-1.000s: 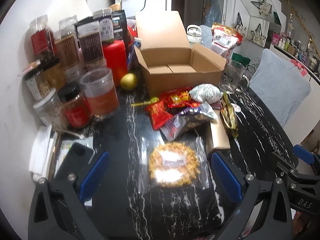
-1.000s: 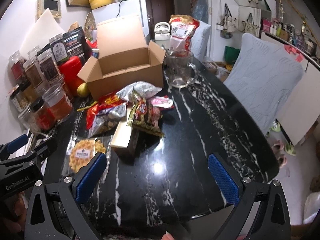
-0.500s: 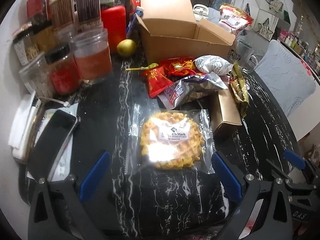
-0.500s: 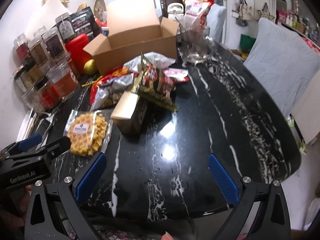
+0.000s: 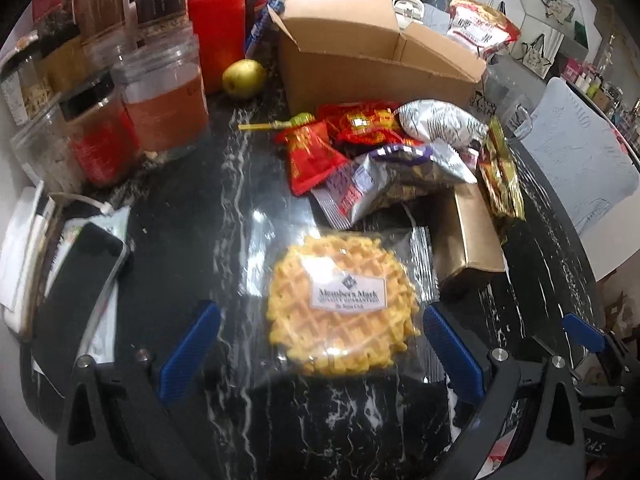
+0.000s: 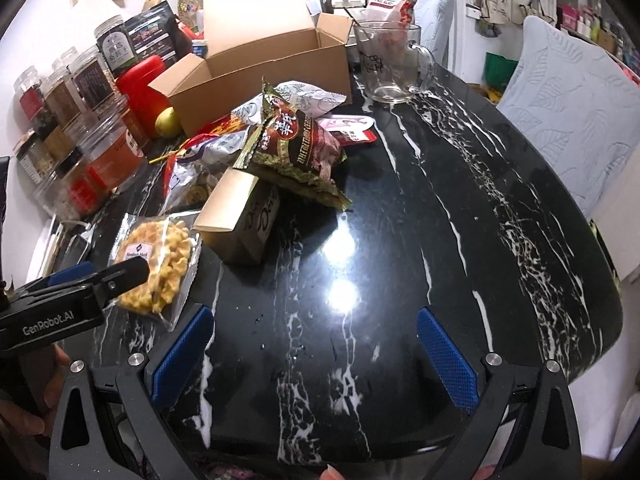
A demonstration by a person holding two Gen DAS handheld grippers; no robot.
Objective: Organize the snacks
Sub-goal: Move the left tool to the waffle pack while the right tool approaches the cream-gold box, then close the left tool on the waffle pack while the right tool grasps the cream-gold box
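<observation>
Left claw spread around the clear-wrapped round yellow waffle.
The wrapper's long axis seems to run near-to-far on the black marble tabletop.

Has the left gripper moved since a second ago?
Yes. The left gripper has closed in on the waffle pack; the box sits higher in view.

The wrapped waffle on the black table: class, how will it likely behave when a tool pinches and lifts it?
The waffle is thin and flat, so probably light. Its clear, glossy wrapper looks slippery and loose at the edges, so a pinch there may only crinkle film. The lattice looks brittle; squeezing hard between the open left tool fingers could crack it.
</observation>
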